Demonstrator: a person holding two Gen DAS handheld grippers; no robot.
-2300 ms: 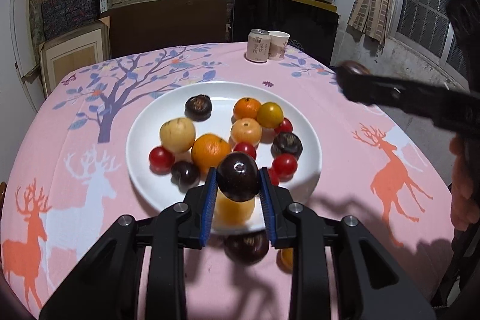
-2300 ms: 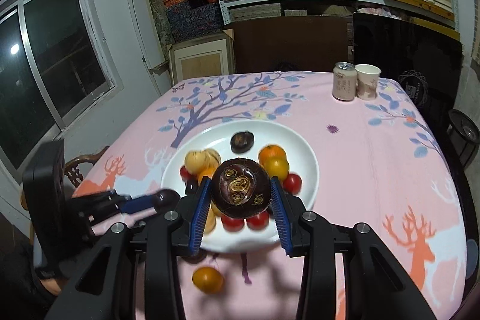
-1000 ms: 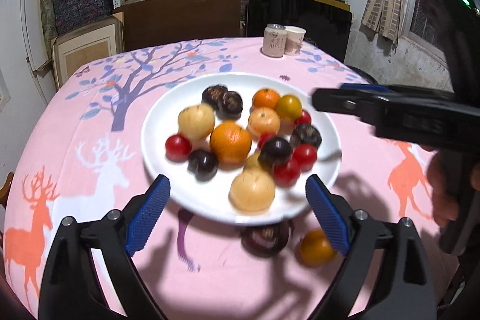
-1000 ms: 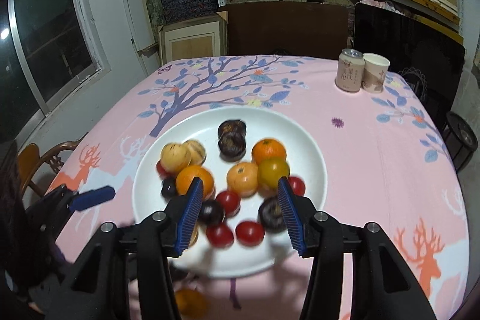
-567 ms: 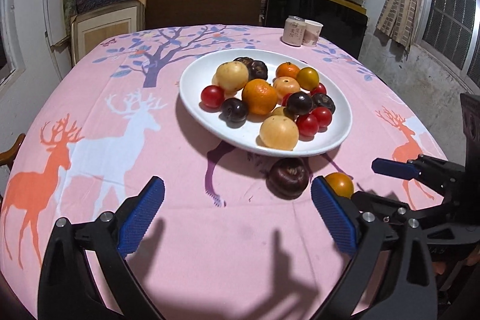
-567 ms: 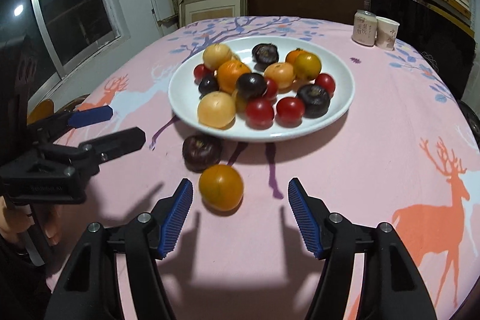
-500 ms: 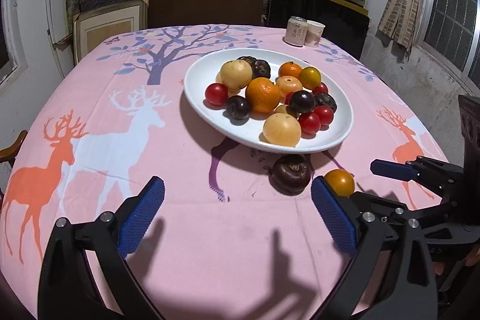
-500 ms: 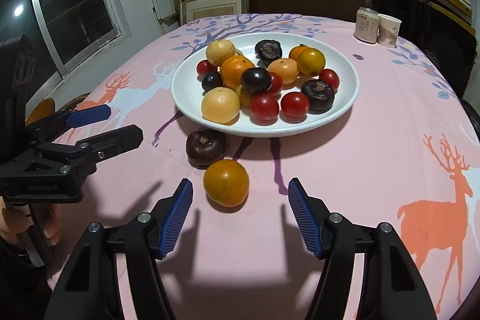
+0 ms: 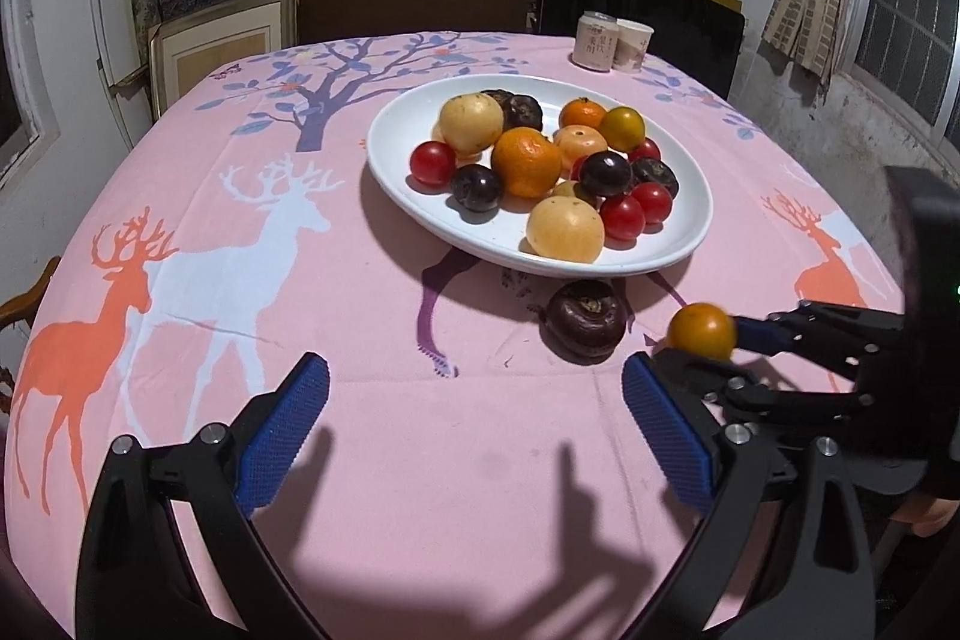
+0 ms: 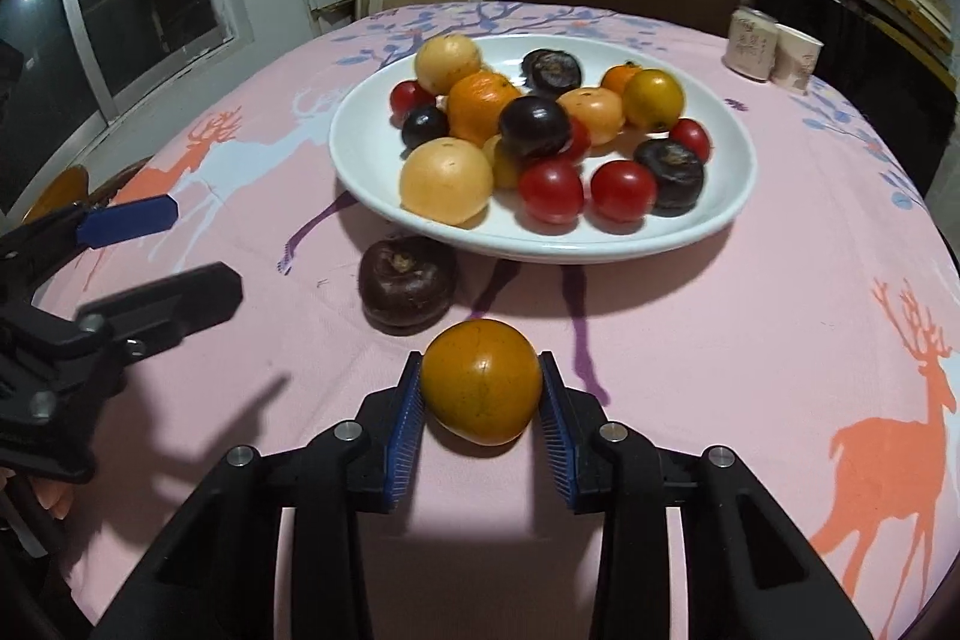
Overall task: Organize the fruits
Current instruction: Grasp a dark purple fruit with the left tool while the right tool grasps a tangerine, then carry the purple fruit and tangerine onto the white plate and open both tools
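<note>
A white plate (image 9: 396, 172) (image 10: 729, 172) on the pink tablecloth holds several fruits: oranges, red tomatoes, dark plums and pale yellow ones. A dark brown fruit (image 9: 586, 320) (image 10: 405, 284) lies on the cloth just in front of the plate. My right gripper (image 10: 480, 403) is shut on an orange-yellow fruit (image 10: 480, 388) low over the cloth, near the dark fruit; it also shows in the left wrist view (image 9: 702, 331). My left gripper (image 9: 474, 430) is wide open and empty, its pads apart in front of the dark fruit.
A drink can (image 9: 596, 40) and a paper cup (image 9: 630, 45) stand at the table's far edge. Shelves with boxes and a dark chair back are behind the table. A wooden chair (image 10: 66, 187) stands at the left edge.
Both grippers let go of dark fruits over the plate and moved back and down to the table's near side. My right gripper then closed on the orange-yellow fruit on the cloth.
</note>
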